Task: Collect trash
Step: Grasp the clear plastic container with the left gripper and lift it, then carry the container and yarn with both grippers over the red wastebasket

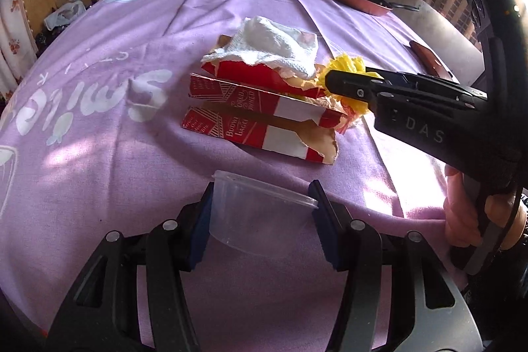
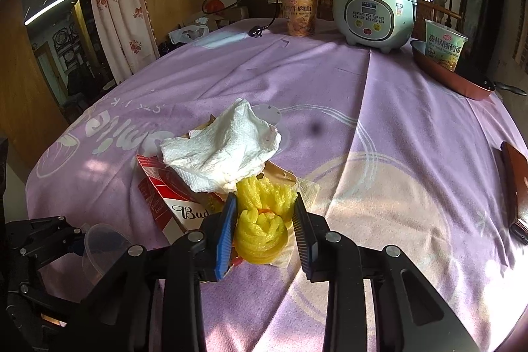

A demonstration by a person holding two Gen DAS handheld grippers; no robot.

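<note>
The torn red beer carton (image 1: 260, 121) lay mid-bench as the largest piece of trash: judged light, stiff along its folded edges and weak at the ripped end, so best taken by an intact edge. On top of it rested a crumpled white paper towel (image 1: 270, 47), judged soft and nearly weightless, safe to pinch anywhere. The clear plastic cup (image 1: 260, 213) sat between the left gripper (image 1: 260, 220) fingers, which were part-way closed with both pads on its walls; it looked thin, slippery and easily crushed, so light pressure near the rim was advised. The right gripper (image 2: 264, 230) fingers stood narrowly parted on either side of a yellow foam fruit net (image 2: 264, 216) at the carton's end; contact looked likely, and the net was judged springy and compressible. The bench carried a wrinkled purple cloth (image 1: 115, 170) that could drag. A rice cooker (image 2: 373, 12), two instant noodle cups (image 2: 300, 17) and a red frying pan (image 2: 452, 73) stood at the far edge, well apart, in a cluttered room.
</note>
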